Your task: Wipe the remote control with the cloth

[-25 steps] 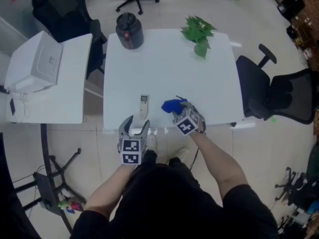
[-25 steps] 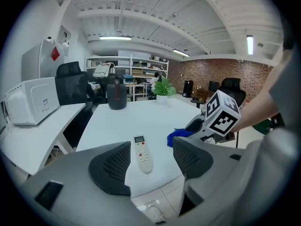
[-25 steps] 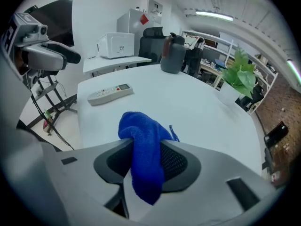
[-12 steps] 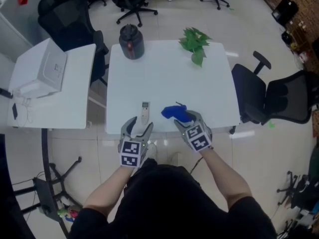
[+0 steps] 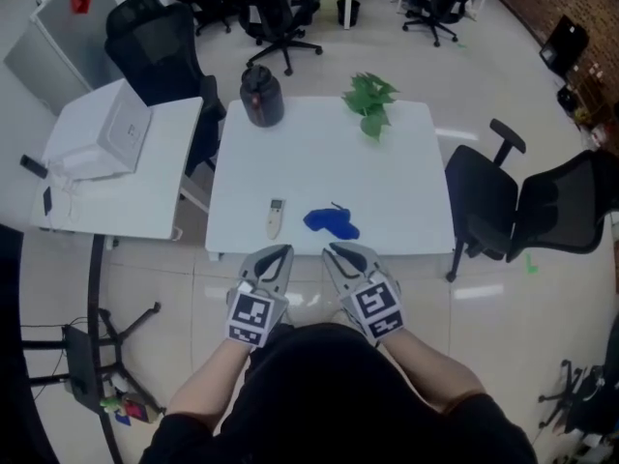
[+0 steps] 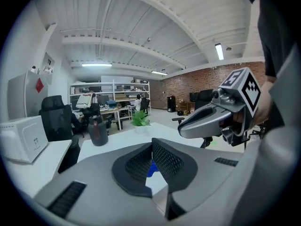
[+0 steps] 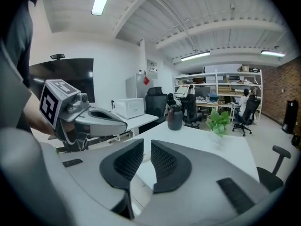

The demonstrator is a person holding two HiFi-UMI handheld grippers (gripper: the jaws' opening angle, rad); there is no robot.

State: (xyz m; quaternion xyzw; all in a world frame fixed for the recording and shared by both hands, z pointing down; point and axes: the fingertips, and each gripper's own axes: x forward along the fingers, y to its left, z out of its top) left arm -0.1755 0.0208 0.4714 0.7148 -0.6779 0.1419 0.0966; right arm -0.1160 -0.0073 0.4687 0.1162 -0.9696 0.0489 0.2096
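The grey remote control (image 5: 276, 217) lies near the front edge of the white table (image 5: 319, 153). The crumpled blue cloth (image 5: 332, 223) sits just right of it; a sliver of this cloth (image 6: 151, 167) shows below the left jaws. Both grippers hang in the air in front of the table edge, close to my body and apart from both objects. My left gripper (image 5: 274, 255) (image 6: 151, 147) is shut and empty, its pads touching. My right gripper (image 5: 338, 254) (image 7: 146, 149) has just been closing: a narrow gap remains with nothing in it.
A dark bottle (image 5: 261, 95) and a green plant (image 5: 368, 100) stand at the table's far edge. A side table with a white box (image 5: 97, 133) stands to the left. Black office chairs (image 5: 522, 211) stand to the right and behind.
Both grippers rose and drew back from the table toward my body. The left jaws went from open to shut. The right gripper left the cloth, and its jaws narrowed.
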